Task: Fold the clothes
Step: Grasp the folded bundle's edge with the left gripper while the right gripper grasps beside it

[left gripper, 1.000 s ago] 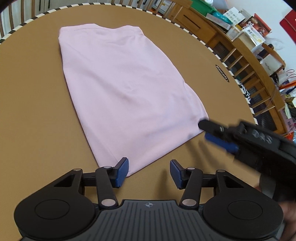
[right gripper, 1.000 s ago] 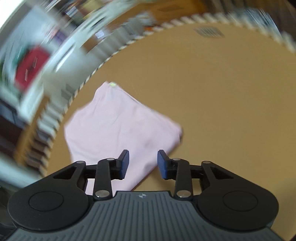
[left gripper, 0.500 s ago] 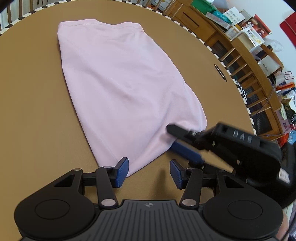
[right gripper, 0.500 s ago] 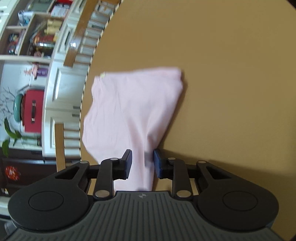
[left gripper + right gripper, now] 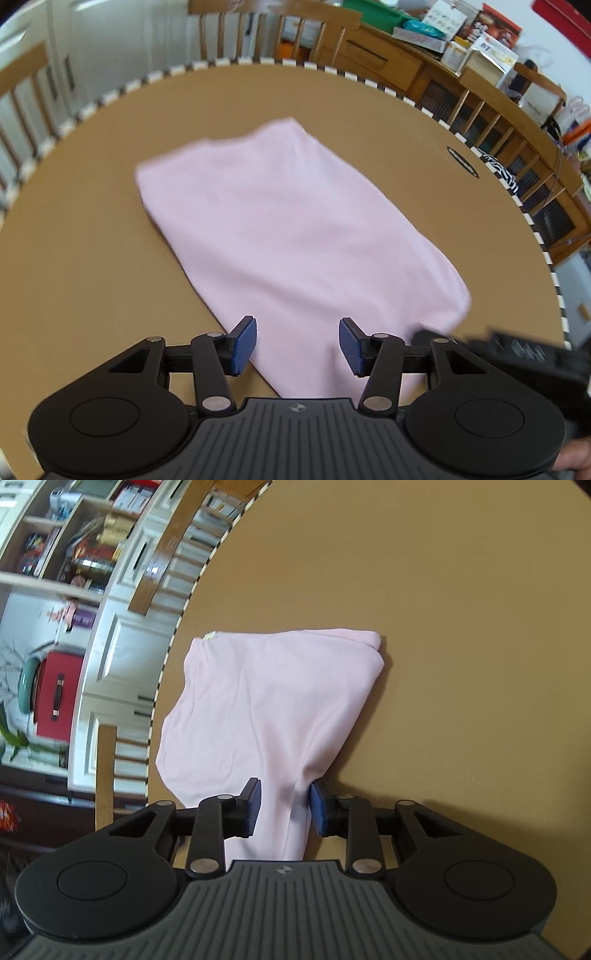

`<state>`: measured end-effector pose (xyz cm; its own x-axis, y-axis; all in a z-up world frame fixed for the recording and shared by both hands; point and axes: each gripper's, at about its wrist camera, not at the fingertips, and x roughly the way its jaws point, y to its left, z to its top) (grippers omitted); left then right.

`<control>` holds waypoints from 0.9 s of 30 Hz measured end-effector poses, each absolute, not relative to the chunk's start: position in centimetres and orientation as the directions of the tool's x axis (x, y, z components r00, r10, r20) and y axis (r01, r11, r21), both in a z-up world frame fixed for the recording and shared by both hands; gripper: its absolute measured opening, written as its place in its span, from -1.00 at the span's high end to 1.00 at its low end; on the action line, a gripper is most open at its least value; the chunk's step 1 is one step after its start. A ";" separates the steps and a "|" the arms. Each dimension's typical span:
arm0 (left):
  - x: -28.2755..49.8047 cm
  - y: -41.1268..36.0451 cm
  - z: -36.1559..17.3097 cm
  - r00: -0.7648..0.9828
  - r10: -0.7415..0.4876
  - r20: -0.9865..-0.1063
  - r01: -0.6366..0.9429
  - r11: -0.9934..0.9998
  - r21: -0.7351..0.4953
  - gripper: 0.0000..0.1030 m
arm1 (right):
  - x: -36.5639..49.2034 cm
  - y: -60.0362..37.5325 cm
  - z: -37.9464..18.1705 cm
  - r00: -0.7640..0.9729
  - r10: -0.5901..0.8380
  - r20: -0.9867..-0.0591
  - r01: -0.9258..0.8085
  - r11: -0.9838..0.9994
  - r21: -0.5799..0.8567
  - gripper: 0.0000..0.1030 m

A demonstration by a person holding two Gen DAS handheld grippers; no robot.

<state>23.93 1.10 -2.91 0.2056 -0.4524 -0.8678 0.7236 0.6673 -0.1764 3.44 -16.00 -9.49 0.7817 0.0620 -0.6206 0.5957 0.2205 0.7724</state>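
A pink garment lies folded into a long panel on the round brown table. My left gripper is open, and the garment's near corner lies between its blue pads without touching them. In the right wrist view the same garment bunches into a neck that fills the gap of my right gripper, which is shut on it. The cloth fans out from that pinch across the table. The right gripper's blurred black body shows at the garment's right near corner.
The table's striped rim runs close behind the garment on the right. Wooden chairs and a cluttered sideboard ring the table. Shelves and a red case stand beyond the edge.
My right gripper swung in to the garment's right near corner and closed on it, bunching the cloth. My left gripper drew back, and the near corner now sits between its pads.
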 end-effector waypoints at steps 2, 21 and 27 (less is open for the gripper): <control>26.9 0.4 -2.6 0.198 -0.463 -0.864 0.768 0.621 -0.157 -0.09 | 3.6 -15.7 -9.4 0.776 0.040 -0.629 0.608 0.215 0.764 0.42; 45.2 -9.1 -6.7 -0.111 -0.486 -0.867 0.979 0.097 -0.180 -0.30 | 5.8 -13.1 -8.7 0.703 -0.137 -0.698 0.711 0.163 0.684 0.42; 46.9 -10.1 -8.5 -0.229 -0.431 -0.873 0.968 -0.006 -0.251 -0.38 | 6.4 -13.0 -8.7 0.693 -0.157 -0.704 0.721 0.134 0.680 0.41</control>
<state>46.88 -10.10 -8.50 -0.2293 -0.4307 -0.8729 0.9679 -0.0060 -0.2513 6.36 -13.03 -8.74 0.6930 -0.1569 -0.7036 0.7208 0.1343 0.6800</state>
